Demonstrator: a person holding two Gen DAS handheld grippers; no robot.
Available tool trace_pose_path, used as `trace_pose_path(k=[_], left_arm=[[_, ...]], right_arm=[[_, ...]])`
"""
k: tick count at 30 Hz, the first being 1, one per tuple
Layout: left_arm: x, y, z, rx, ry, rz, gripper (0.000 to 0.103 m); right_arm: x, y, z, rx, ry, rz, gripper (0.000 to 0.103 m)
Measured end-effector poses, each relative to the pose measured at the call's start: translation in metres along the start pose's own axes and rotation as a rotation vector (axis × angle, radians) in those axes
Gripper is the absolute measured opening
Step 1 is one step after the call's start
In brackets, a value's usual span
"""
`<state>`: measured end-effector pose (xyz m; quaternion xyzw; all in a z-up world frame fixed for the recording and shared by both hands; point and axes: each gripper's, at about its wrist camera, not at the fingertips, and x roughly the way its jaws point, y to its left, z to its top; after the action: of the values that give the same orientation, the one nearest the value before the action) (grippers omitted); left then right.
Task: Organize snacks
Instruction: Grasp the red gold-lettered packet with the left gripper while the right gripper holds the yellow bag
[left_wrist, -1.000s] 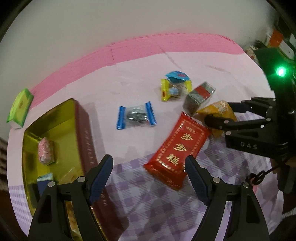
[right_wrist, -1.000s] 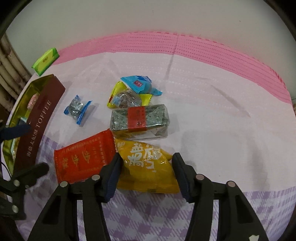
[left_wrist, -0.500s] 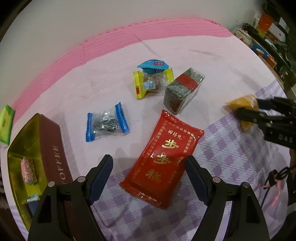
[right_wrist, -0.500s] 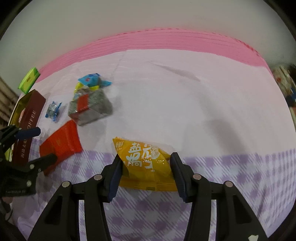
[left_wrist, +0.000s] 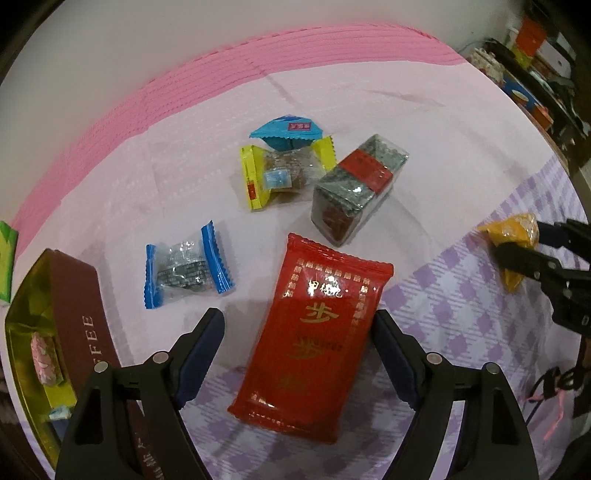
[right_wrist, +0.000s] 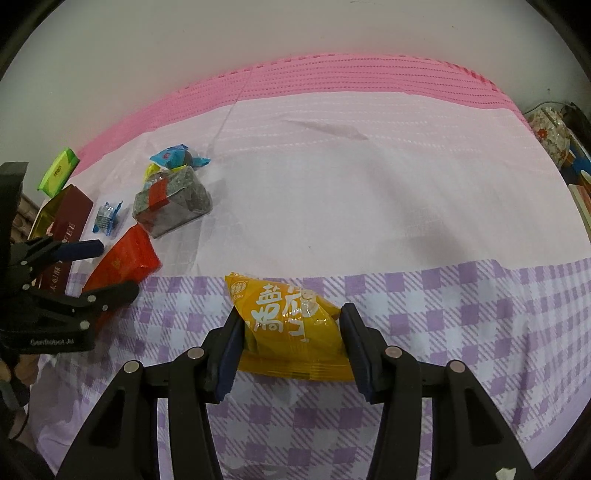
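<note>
Over the table's checked front edge, right claw (right_wrist: 291, 343) grips the yellow plastic snack packet (right_wrist: 288, 325), carried away from the pile; left claw (left_wrist: 299, 347), wide, now straddles the red foil packet (left_wrist: 314, 332).

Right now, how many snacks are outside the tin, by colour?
Red: 1, the red packet
Yellow: 2, the yellow pouch and yellow-ended candy
Blue: 2, the blue-ended candy and teal candy
Green: 1, the green packet
Clear with red band: 1, the clear block
Total: 7
</note>
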<state>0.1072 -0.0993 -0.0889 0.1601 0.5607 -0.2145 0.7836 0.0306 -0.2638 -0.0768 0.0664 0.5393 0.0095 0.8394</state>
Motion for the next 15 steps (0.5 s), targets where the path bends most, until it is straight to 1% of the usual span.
trace_pose_path(k=[2,5,7,9,11,15], left_arm=[[0.0012,0.0033,-0.0007,-0.024,0.003,-0.016,0.082],[0.0004,0.0059,-0.0034,-0.038,-0.003,-0.022,0.078],[-0.0015,0.0056,-0.0053,-0.042,-0.010,-0.021,0.072],[-0.0040,0.0046,-0.0070,-0.042,-0.021,-0.021,0.061],[-0.0058,0.0019,-0.0065,-0.044,-0.023,-0.020,0.055],[-0.0076,-0.0035,-0.0088,-0.062,-0.019,-0.013,0.049]], right_arm=[[0.0003,0.0001,0.0003,0.000,-0.002,0.003,0.048],[0.0005,0.0007,0.0005,-0.003,-0.006,0.002,0.048],[0.0006,0.0005,-0.0001,-0.007,-0.008,-0.001,0.049],[0.0005,0.0010,-0.0009,-0.007,-0.011,-0.003,0.049],[0.0007,0.0020,-0.0010,-0.008,-0.011,-0.005,0.049],[0.0009,0.0021,-0.0012,-0.009,-0.009,-0.006,0.049]])
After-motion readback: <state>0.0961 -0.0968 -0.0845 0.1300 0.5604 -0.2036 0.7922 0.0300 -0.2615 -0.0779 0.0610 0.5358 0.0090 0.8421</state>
